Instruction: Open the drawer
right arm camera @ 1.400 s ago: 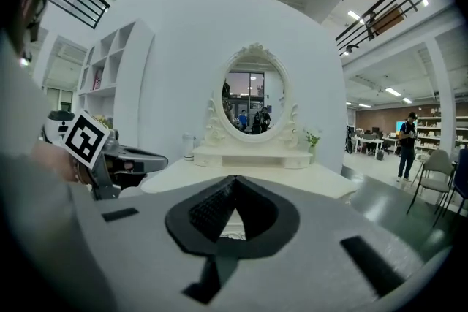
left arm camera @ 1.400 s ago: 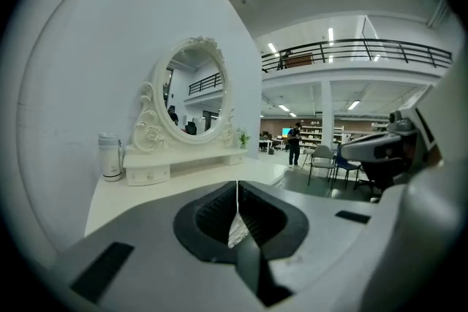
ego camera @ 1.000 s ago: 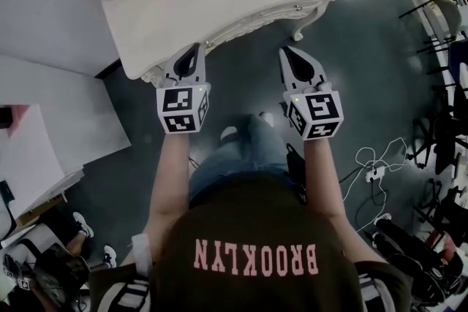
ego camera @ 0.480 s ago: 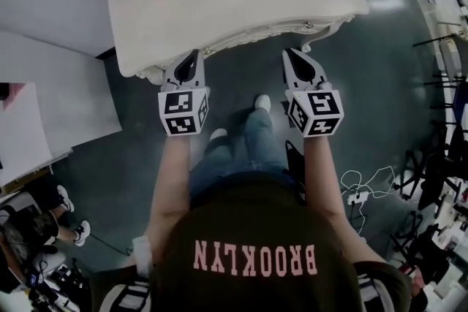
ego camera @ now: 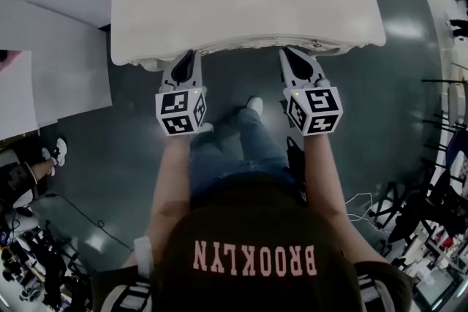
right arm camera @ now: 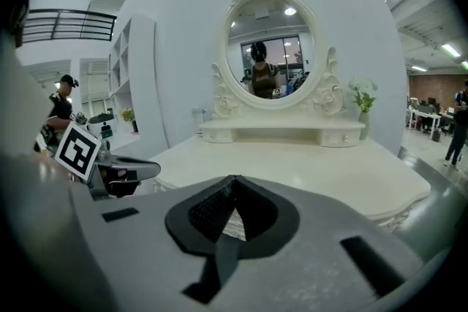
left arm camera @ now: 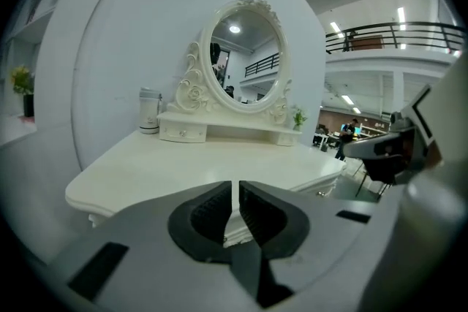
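Head view: left tongs [ego camera: 191,55] and right tongs [ego camera: 289,53], both closed and empty, near the dressing table [ego camera: 248,11] edge.

I can read just one word: BROOKLYN. It stands in big pink letters across my dark shirt [ego camera: 256,230]. Seen from the head view, the letters look upside down.

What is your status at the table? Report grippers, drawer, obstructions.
Left gripper shut, empty. Right gripper shut, empty. Both at front edge of table. Small drawer under mirror looks closed, untouched. Nothing in the way.
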{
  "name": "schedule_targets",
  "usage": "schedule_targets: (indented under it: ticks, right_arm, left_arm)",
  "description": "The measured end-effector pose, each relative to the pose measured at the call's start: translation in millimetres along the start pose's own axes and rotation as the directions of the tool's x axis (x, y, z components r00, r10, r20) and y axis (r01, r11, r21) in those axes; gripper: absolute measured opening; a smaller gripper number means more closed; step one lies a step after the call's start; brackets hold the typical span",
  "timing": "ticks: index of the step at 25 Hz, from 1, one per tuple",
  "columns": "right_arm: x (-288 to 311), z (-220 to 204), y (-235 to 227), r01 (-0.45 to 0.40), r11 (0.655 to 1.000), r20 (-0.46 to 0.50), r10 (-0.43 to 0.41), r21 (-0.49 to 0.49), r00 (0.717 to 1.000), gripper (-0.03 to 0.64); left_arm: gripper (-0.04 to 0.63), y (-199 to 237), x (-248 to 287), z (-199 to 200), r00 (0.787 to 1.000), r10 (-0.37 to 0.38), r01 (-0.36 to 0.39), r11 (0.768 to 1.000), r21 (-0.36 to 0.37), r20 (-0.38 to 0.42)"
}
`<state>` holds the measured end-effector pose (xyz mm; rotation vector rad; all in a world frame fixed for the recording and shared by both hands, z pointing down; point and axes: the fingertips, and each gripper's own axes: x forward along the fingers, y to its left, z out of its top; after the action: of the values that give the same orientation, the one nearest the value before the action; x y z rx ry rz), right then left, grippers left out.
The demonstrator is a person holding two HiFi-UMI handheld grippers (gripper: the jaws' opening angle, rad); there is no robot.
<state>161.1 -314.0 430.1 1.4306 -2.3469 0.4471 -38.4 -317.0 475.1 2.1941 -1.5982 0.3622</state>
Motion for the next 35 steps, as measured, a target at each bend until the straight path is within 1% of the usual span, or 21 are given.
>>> schedule_targets:
  ticks: [3,4,5,6,10,14,19,24,27,31,35]
  right_arm:
    - [15.6,-1.9,-6.5,-0.056,0.998,-0.026,0.055,-0.018,0.998,-0.003]
    - [19.8,-2.9,-8.7,-0.069,0.997,-0.032,0.068,-0.021,0.997,-0.003]
    - [23.2,-4.3,-10.1,-0.083,0.996,-0.039,0.082,-0.025,0.996,-0.003]
    - [25.9,-6.1,-10.9,-0.098,0.995,-0.046,0.096,-0.031,0.994,-0.003]
    - [35.1,-15.7,-12.0,-0.152,0.987,-0.08,0.148,-0.054,0.986,-0.003]
    - [44.1,-23.1,-18.3,-0.171,0.984,-0.094,0.166,-0.041,0.982,-0.003]
    - [43.3,-42.8,-24.0,-0.2,0.98,-0.129,0.196,-0.017,0.972,-0.003]
    - [47.5,-53.1,-31.3,-0.231,0.973,-0.157,0.224,-0.027,0.962,-0.003]
    - [51.2,-54.0,-34.4,-0.236,0.972,-0.158,0.231,-0.015,0.96,-0.003]
    - [55.7,-51.3,-40.8,-0.234,0.972,-0.158,0.227,-0.031,0.961,-0.003]
    - [53.6,-52.9,-50.2,-0.219,0.975,-0.163,0.212,-0.023,0.964,-0.003]
  left_arm:
    - [0.013,0.3,10.1,-11.9,0.999,0.044,-0.044,0.999,-0.024,-0.031]
    - [0.042,-0.9,14.0,-15.8,0.998,0.048,-0.049,0.998,-0.035,-0.043]
    - [0.123,-2.2,17.3,-20.5,0.997,0.051,-0.054,0.997,-0.046,-0.057]
    - [0.161,-3.0,20.0,-26.0,0.996,0.059,-0.064,0.996,-0.056,-0.074]
    - [0.163,-0.5,30.5,-53.3,0.983,0.12,-0.13,0.99,-0.062,-0.141]
    - [0.163,3.4,46.2,-78.6,0.967,0.153,-0.171,0.982,-0.075,-0.203]
    - [0.163,11.8,60.9,-108.3,0.939,0.206,-0.235,0.969,-0.078,-0.275]
    - [0.163,19.7,81.8,-125.9,0.918,0.221,-0.271,0.956,-0.114,-0.328]
    - [0.163,25.3,92.6,-135.5,0.904,0.232,-0.285,0.953,-0.1,-0.36]
    - [0.163,32.0,109.4,-143.9,0.889,0.241,-0.288,0.955,-0.066,-0.39]
    - [0.158,38.1,116.4,-142.9,0.878,0.275,-0.315,0.948,-0.041,-0.391]
